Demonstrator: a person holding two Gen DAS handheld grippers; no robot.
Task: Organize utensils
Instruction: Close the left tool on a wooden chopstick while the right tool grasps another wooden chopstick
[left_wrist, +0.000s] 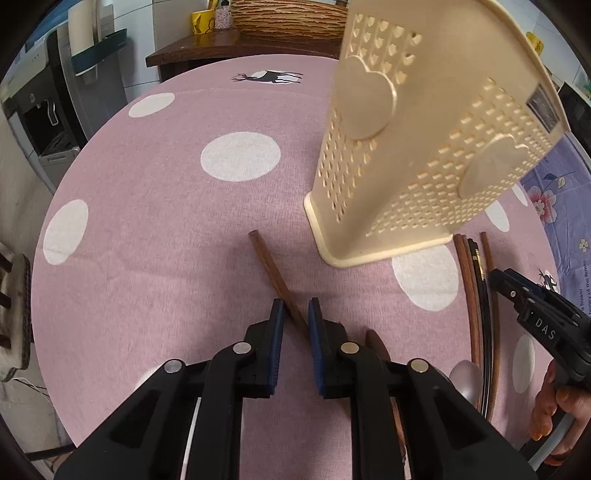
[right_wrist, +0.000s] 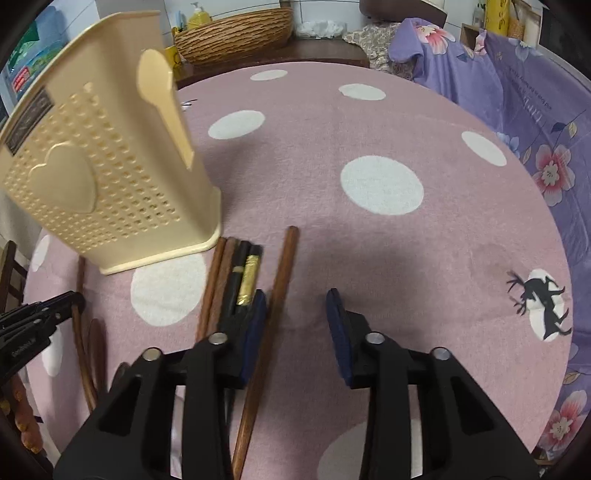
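Note:
A cream perforated utensil holder (left_wrist: 413, 147) stands on the pink dotted tablecloth (left_wrist: 166, 240); it also shows in the right wrist view (right_wrist: 110, 177). A brown wooden chopstick (left_wrist: 275, 277) lies between my left gripper's (left_wrist: 297, 312) narrowly parted fingers, which are not closed on it. Several brown and black chopsticks (right_wrist: 236, 280) lie beside the holder. One brown chopstick (right_wrist: 277, 295) runs just inside the left finger of my open right gripper (right_wrist: 297, 304). A spoon (left_wrist: 465, 376) lies near the chopsticks.
A woven basket (right_wrist: 236, 33) sits on a dark side table behind. A purple floral cloth (right_wrist: 535, 110) borders the table's right side. A water dispenser (left_wrist: 48, 110) stands at the left. The right gripper shows at the edge of the left wrist view (left_wrist: 535, 317).

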